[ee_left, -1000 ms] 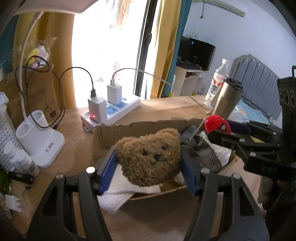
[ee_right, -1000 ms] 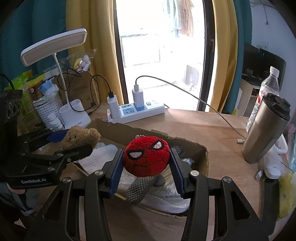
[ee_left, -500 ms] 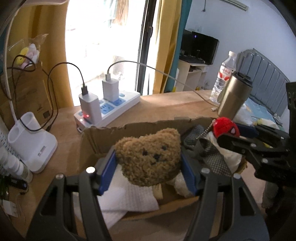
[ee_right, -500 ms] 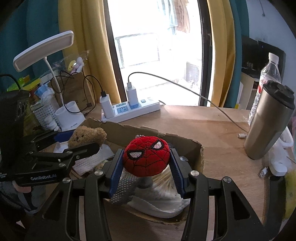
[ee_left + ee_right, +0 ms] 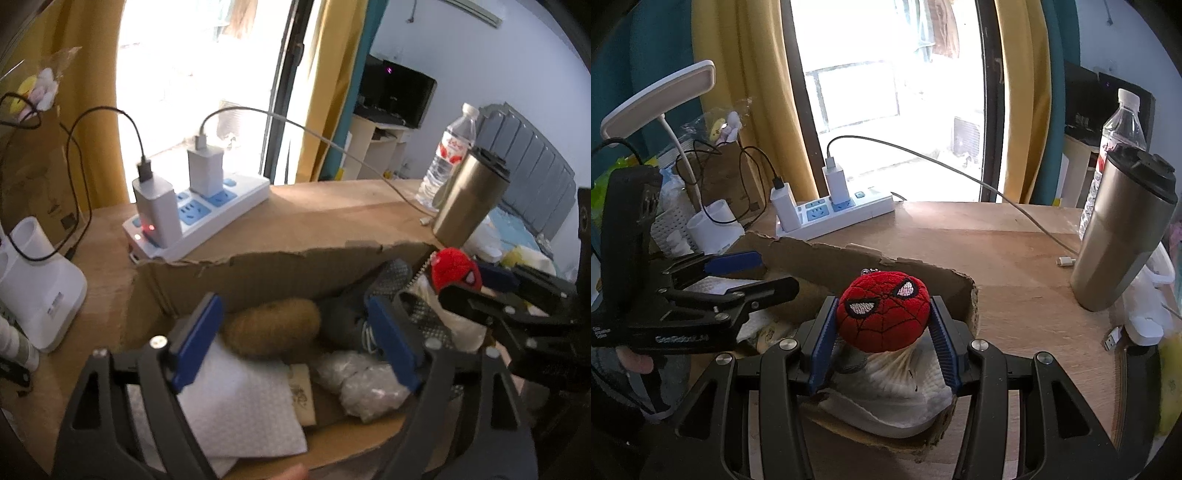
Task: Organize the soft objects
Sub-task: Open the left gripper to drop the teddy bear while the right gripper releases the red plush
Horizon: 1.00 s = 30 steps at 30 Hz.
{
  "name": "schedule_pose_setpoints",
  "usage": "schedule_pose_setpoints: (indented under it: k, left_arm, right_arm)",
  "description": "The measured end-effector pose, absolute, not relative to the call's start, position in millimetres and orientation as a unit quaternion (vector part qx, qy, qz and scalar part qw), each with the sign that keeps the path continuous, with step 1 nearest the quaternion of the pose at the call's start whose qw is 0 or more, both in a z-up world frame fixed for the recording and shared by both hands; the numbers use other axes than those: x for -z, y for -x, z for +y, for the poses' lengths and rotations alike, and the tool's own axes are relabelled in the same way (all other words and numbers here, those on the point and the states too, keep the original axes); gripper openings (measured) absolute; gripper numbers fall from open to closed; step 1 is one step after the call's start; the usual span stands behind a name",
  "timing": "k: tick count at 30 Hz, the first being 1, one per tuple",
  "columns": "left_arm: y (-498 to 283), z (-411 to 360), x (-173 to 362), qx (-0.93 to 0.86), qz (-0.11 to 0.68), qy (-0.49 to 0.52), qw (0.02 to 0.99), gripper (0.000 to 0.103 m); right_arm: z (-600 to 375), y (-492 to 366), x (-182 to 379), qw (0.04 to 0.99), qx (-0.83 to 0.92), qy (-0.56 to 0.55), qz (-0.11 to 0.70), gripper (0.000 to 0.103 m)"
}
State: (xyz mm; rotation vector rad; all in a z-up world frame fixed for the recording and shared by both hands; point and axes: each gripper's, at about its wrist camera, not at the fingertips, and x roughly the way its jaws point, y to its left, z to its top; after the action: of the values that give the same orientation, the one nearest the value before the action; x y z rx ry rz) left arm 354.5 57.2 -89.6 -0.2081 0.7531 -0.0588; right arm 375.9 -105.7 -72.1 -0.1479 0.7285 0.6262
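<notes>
The left gripper (image 5: 295, 336) was opening its jaws, and the brown teddy bear (image 5: 271, 326) that it had pinched a moment before had dropped out of them. The bear lay on its side in the cardboard box (image 5: 258, 266), between the 2 blue pads but free of both, next to a white cloth (image 5: 240, 402) and a clear plastic bag (image 5: 362, 384). So 1 soft toy was put away. The right gripper (image 5: 882, 328) still squeezed the red spider-face plush (image 5: 884, 310) between its pads, just above the white things in the right end of the box. It had come a little lower over the box than before. That toy looked like the next one to go in. The steel cup (image 5: 1123, 236) and the power strip (image 5: 834, 210) stood on the wooden table (image 5: 1015, 258), away from the box.
</notes>
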Motion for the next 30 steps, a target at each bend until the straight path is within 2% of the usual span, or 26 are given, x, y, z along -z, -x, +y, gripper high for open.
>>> schedule_pose_setpoints:
  k: [13,30]
  left_arm:
    - [-322,91,72,0.014,0.337,0.123,0.933,0.085]
    - [-291,132,76,-0.015,0.331,0.148,0.932,0.085]
  right_arm:
    - [-81,-366,61,0.886,-0.304,0.09,0.338,0.051]
    - [-32,-354,68,0.869,-0.332,0.116,0.347,0.051]
